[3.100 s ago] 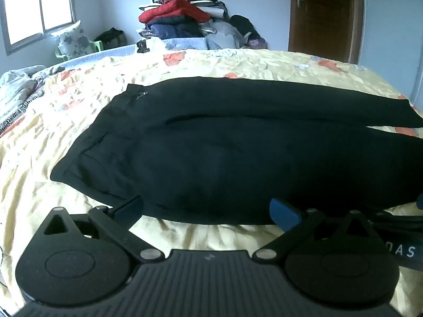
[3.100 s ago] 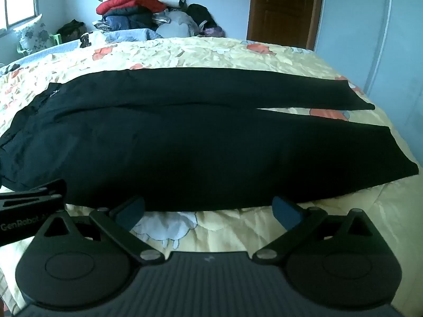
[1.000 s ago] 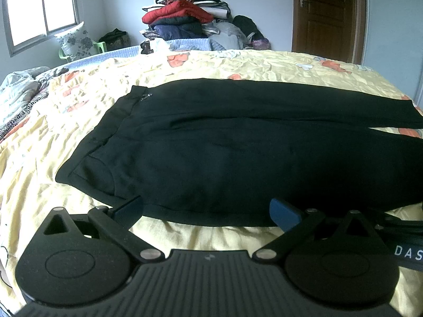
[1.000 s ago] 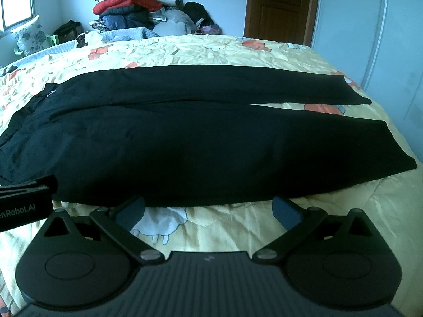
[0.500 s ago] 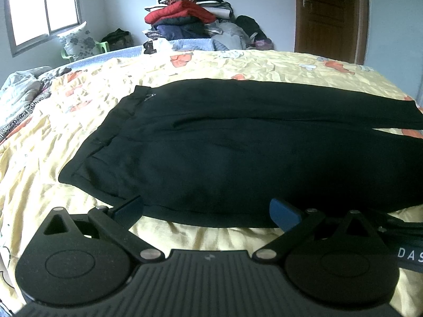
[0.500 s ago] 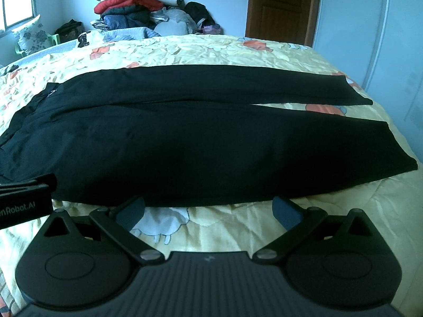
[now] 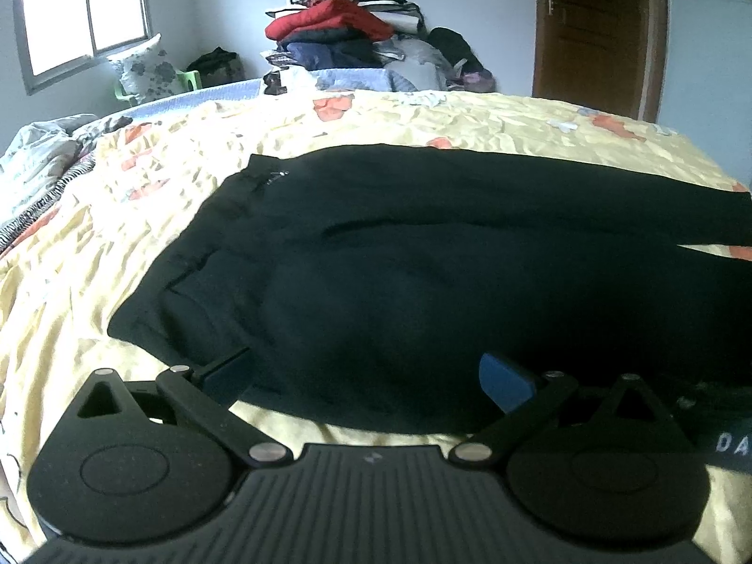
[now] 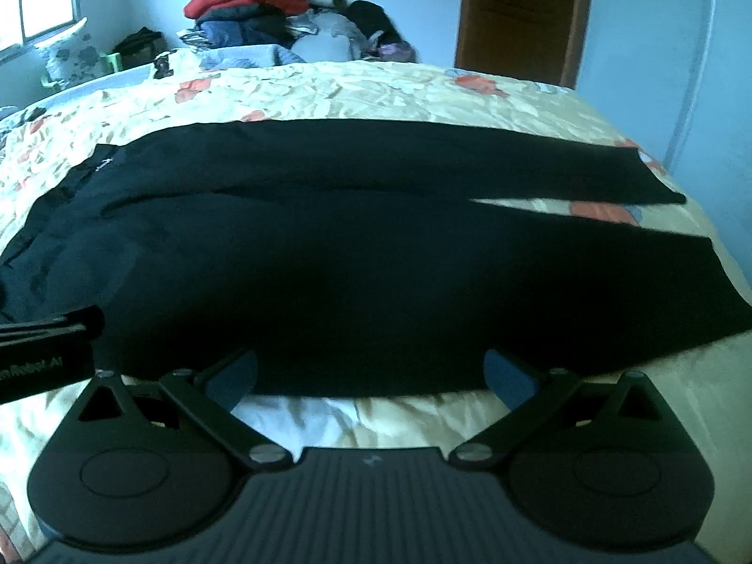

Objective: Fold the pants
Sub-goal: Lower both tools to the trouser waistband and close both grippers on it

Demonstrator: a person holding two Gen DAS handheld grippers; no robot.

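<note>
Nearing the black pants (image 7: 423, 282) since earlier, left tongs (image 7: 366, 376) and right tongs (image 8: 371, 371) stay released.

Black pants (image 7: 423, 272), yellow bedspread (image 7: 117, 244) with orange patches, blue-padded black tool (image 7: 366, 376)
</note>
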